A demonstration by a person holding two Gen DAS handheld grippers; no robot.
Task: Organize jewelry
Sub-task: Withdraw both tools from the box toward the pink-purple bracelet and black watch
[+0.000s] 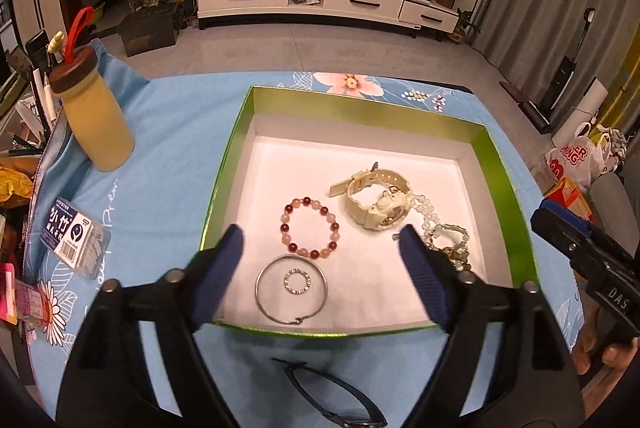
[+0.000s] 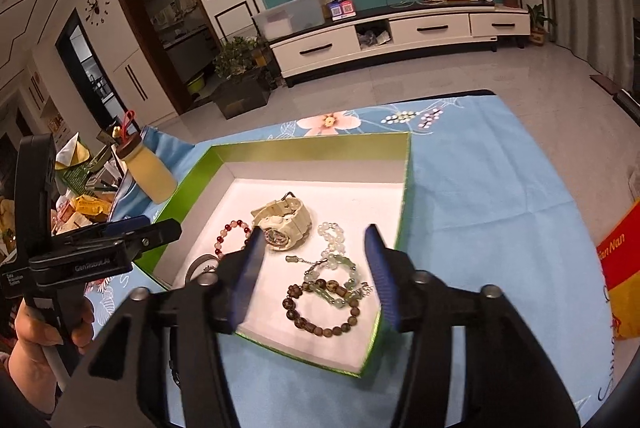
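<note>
Green box (image 1: 506, 184) white inside, cream watch (image 1: 376, 198), floral blue tablecloth (image 1: 168, 132)

We see a table under a blue flowered cloth (image 1: 180, 132). On it lie a green box (image 1: 502, 164), a yellow bottle (image 1: 98, 122), a small plastic case (image 1: 76, 236) and a dark strap (image 1: 332, 398).

L gripper (image 1: 320, 244) jaws wide apart, nothing btwn pads, over near part of green box (image 1: 508, 188). Inside: red-pink bead bracelet (image 1: 312, 226) mid, silver bangle (image 1: 292, 292) nearer w/ small ring (image 1: 298, 282) inside it, cream watch (image 1: 376, 200) right. Yellow bottle (image 1: 96, 120) far left. Dark watch (image 1: 336, 400) on cloth (image 1: 168, 156), near side.
</note>
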